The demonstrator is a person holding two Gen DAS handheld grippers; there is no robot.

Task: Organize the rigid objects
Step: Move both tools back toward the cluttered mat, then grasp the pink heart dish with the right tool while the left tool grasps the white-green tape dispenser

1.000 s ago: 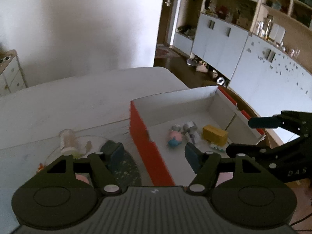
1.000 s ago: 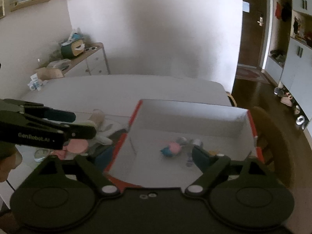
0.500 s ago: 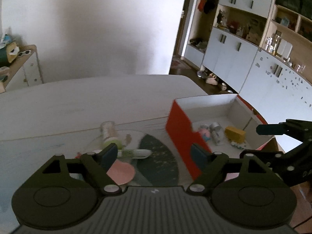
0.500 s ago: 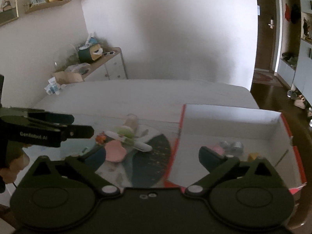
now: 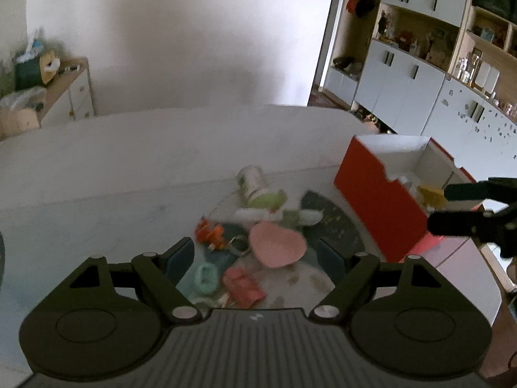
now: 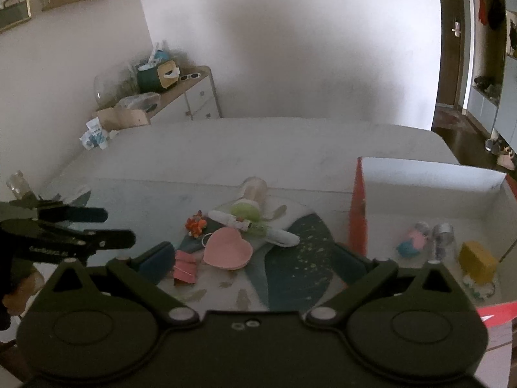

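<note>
A pile of small objects lies on a patterned mat (image 6: pixel 300 258): a pink heart dish (image 5: pixel 278 248) (image 6: pixel 228 253), a jar with a green lid (image 5: pixel 253 182) (image 6: pixel 251 198), a white tube (image 6: pixel 281 236), an orange toy (image 5: pixel 210 235) (image 6: pixel 195 223), a red packet (image 5: pixel 244 286) (image 6: pixel 185 266) and a teal ring (image 5: pixel 203 278). My left gripper (image 5: pixel 257 258) is open and empty above the pile. My right gripper (image 6: pixel 255 260) is open and empty over the mat. The red and white box (image 5: pixel 378 207) (image 6: pixel 429 174) at the right holds a yellow block (image 6: pixel 476 260), a pink-blue figure (image 6: pixel 413 239) and a metal cylinder (image 6: pixel 444 236).
The white table (image 5: pixel 145 148) stretches back toward the wall. A low cabinet (image 6: pixel 194 100) with clutter stands at the far left. White cupboards (image 5: pixel 404 90) line the right side of the room. A glass (image 6: pixel 17 182) stands at the table's left edge.
Both grippers swung left, from over the box to over the pile on the mat. Both stayed open and empty.
</note>
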